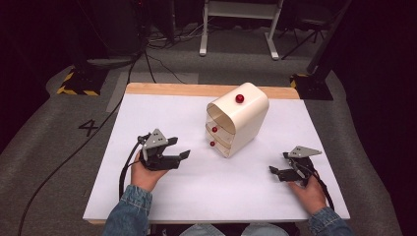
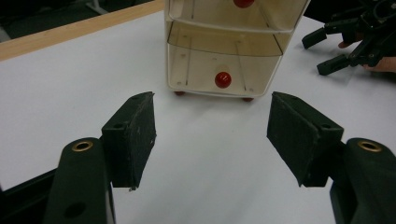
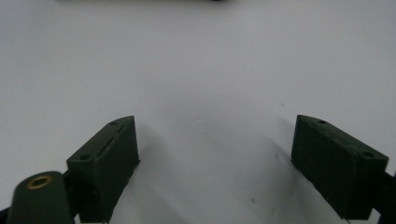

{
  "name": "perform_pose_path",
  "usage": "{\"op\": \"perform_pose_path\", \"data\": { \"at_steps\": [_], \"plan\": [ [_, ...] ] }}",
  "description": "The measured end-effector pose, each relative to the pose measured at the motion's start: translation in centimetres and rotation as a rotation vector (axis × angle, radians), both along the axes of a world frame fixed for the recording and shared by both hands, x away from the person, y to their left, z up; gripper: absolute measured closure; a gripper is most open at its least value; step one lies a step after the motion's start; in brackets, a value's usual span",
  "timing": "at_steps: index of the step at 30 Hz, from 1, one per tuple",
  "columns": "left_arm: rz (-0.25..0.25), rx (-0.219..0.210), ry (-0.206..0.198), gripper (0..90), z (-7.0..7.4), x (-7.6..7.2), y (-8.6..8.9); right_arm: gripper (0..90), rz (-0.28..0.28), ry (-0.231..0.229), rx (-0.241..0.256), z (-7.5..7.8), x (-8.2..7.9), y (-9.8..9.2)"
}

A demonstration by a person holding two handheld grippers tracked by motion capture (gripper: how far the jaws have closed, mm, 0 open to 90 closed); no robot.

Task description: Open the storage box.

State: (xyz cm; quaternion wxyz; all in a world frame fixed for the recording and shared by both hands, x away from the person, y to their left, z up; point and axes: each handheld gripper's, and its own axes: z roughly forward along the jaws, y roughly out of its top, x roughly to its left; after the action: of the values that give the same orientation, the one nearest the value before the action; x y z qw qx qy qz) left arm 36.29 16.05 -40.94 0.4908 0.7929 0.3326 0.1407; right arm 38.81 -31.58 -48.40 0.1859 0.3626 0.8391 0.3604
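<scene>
Both jaws wide apart, holding nothing: left hand-held gripper [image 1: 180, 156] faces drawer unit [image 1: 243, 120] mid-worktop [image 1: 162, 113]; right hand-held gripper [image 1: 277, 171] near right.

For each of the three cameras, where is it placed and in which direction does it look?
High view: above the person's side, looking forward and down at the white table; both hands with left gripper and right gripper show.
Left gripper view: rides on the left gripper, its open jaws facing the cream drawer unit.
Right gripper view: rides on the right gripper, its open jaws over bare table.
Shared: high and left gripper views both show the drawer unit.
</scene>
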Motion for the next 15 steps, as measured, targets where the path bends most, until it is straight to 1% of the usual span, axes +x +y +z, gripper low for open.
{"op": "perform_pose_path", "data": {
  "at_steps": [3,5,6,8,9,10,13,14,15],
  "plan": [
    [-0.009,-0.012,-0.001,33.1,0.0,0.4,-0.5,14.9,-0.001,0.000,-0.001,0.0,0.0,0.0],
    [-0.018,-0.027,-0.004,33.1,0.0,0.7,-1.1,14.8,-0.001,-0.001,-0.001,0.0,0.0,0.0],
    [-0.022,-0.029,-0.011,33.1,0.0,0.9,-1.4,14.8,-0.001,-0.001,-0.001,0.0,0.0,0.0],
    [-0.036,-0.051,-0.011,33.1,-0.1,1.4,-2.3,14.8,-0.001,-0.001,-0.001,0.0,0.0,0.0],
    [-0.036,-0.051,-0.011,33.1,-0.1,1.4,-2.3,14.8,-0.001,-0.001,-0.001,0.0,0.0,0.0],
    [-0.045,-0.056,-0.020,33.2,-0.3,1.7,-2.8,14.8,-0.001,-0.004,-0.003,0.0,0.0,0.0],
    [-0.051,-0.057,-0.029,33.5,-0.5,2.0,-3.3,14.8,-0.002,-0.008,-0.007,0.0,-0.1,0.0],
    [-0.062,-0.085,-0.040,33.5,-0.8,2.1,-3.7,14.8,-0.002,-0.010,-0.008,0.0,-0.1,0.1],
    [-0.074,-0.102,-0.046,33.5,-0.9,2.2,-3.9,14.8,-0.002,-0.011,-0.008,0.0,-0.1,0.1]
  ]
}}
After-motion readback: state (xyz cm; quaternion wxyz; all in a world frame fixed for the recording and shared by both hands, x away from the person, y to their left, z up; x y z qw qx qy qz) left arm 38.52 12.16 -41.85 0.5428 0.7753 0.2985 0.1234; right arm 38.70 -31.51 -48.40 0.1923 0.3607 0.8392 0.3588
